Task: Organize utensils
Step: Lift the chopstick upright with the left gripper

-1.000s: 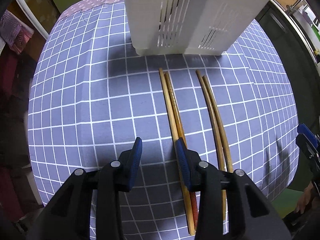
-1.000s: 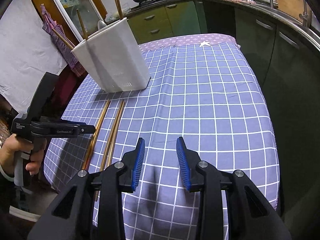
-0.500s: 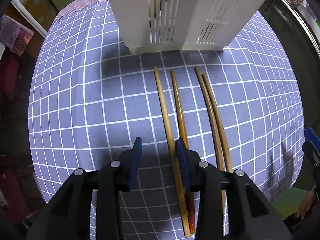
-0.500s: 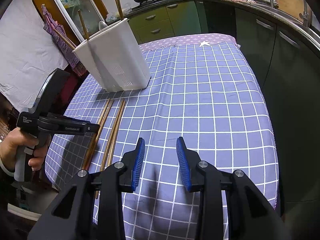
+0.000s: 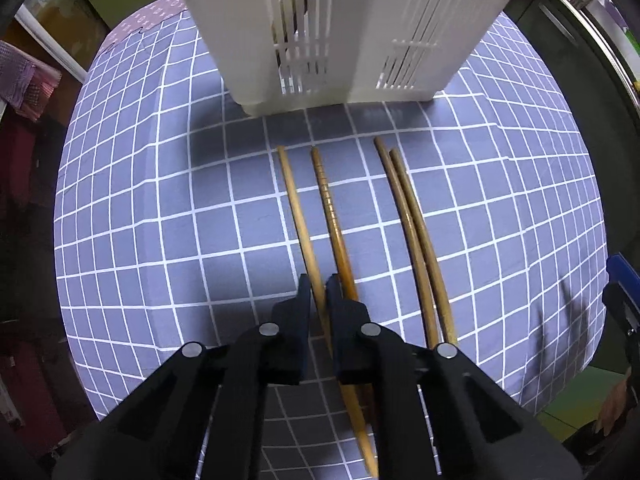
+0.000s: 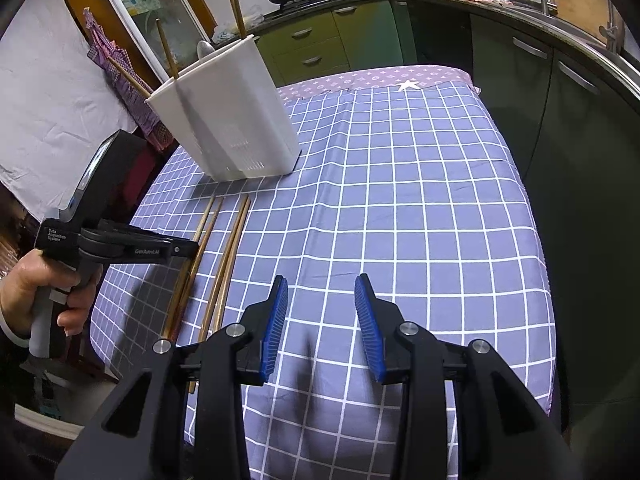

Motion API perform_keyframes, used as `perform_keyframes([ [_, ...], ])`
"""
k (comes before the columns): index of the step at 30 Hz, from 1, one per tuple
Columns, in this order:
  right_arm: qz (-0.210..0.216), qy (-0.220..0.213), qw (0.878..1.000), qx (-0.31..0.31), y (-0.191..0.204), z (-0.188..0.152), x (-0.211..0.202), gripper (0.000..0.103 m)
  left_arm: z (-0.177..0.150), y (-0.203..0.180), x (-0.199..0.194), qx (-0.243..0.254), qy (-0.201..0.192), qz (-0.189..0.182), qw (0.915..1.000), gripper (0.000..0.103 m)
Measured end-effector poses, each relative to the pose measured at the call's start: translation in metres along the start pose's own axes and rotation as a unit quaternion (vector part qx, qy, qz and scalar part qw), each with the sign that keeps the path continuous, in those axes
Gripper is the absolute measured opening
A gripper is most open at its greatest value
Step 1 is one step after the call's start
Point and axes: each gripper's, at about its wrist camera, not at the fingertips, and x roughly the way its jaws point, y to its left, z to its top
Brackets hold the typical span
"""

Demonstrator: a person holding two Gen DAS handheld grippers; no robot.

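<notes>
Several wooden chopsticks lie on the checked blue cloth in front of a white slotted utensil holder (image 5: 340, 32). My left gripper (image 5: 318, 286) is shut on the leftmost chopstick (image 5: 298, 216), gripping it near its middle. A darker chopstick (image 5: 332, 216) lies just right of it, and a pair (image 5: 412, 224) lies further right. My right gripper (image 6: 320, 308) is open and empty above the cloth, right of the chopsticks (image 6: 228, 256). The left gripper (image 6: 188, 249) and the holder (image 6: 228, 112), with chopsticks standing in it, also show in the right wrist view.
The table's near edge (image 5: 400, 460) runs just below the chopstick ends. Green kitchen cabinets (image 6: 320, 48) and a counter with pots stand behind the table. A dark cabinet run (image 6: 580, 120) lines the right side. A patterned purple strip (image 6: 380, 78) covers the table's far end.
My left gripper moved forward toward the holder and closed from open onto the leftmost chopstick, which has shifted apart from its neighbour. The right gripper stayed still and open.
</notes>
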Motion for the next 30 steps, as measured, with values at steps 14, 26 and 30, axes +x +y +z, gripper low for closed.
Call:
perform_keyframes([
  [14, -0.002, 0.002, 1.000, -0.006, 0.005, 0.002, -0.001, 0.035, -0.030, 0.038, -0.047, -0.002, -0.079, -0.020, 0.9967, 0.006],
  [26, -0.010, 0.019, 0.999, -0.038, 0.033, 0.017, 0.006, 0.035, -0.080, 0.080, -0.108, -0.019, -0.198, -0.046, 0.9790, 0.006],
  [30, -0.013, 0.042, 0.997, -0.057, 0.051, 0.028, 0.021, 0.035, -0.096, 0.088, -0.128, -0.020, -0.237, -0.049, 0.9701, 0.006],
])
